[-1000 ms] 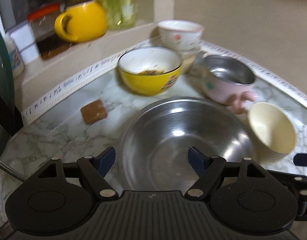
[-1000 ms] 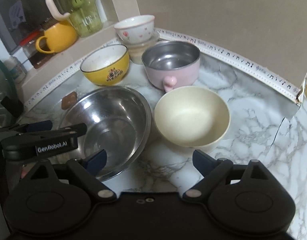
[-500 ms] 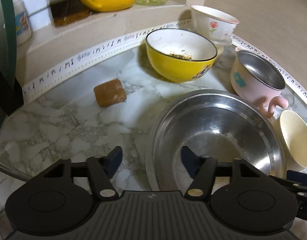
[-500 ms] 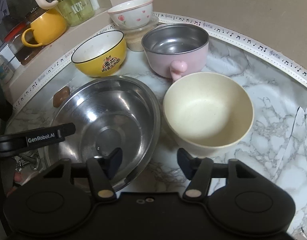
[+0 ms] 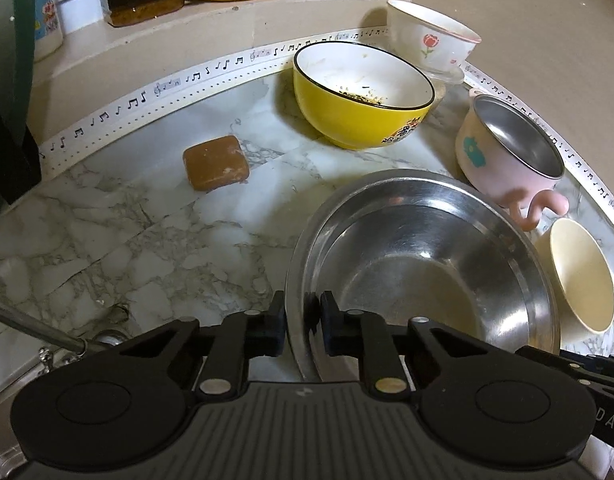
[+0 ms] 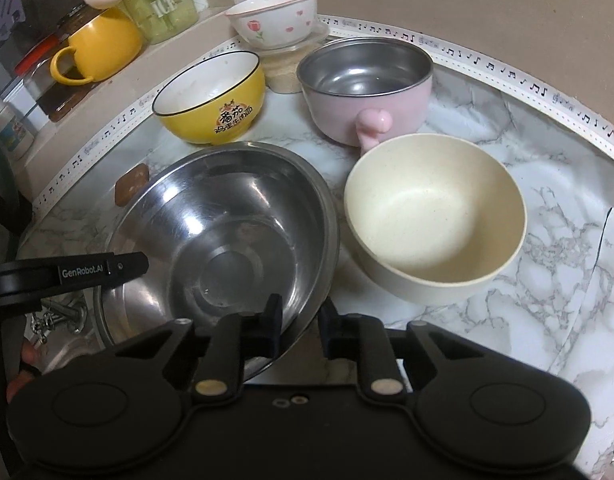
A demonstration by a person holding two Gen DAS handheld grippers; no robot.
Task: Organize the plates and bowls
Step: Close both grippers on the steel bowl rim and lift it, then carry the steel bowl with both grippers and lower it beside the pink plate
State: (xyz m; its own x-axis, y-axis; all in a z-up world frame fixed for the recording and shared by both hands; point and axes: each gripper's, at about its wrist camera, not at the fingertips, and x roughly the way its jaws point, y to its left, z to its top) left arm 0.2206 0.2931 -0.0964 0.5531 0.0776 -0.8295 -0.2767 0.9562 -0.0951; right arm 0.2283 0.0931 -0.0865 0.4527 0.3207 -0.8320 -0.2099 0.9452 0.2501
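Observation:
A large steel bowl [image 5: 423,256] [image 6: 223,236] sits on the marble counter. My left gripper [image 5: 302,322] is shut on its near left rim. My right gripper [image 6: 301,322] is shut on its near right rim. A cream bowl [image 6: 435,232] [image 5: 583,276] stands just right of it. Behind are a yellow bowl [image 5: 363,96] [image 6: 211,96] with food bits, a pink steel-lined cup [image 5: 511,152] [image 6: 367,88] and a white rose bowl [image 5: 431,36] [image 6: 275,16] on a clear container.
A brown soap bar [image 5: 215,162] lies left of the bowls. A ledge behind holds a yellow mug [image 6: 99,46], a green jug [image 6: 159,4] and jars. A tap [image 5: 39,330] sits at the near left. Cardboard walls the back right.
Both grippers have closed from open onto the steel bowl's rim. The left one shifted left to the bowl's left edge; the right one moved in over its right edge.

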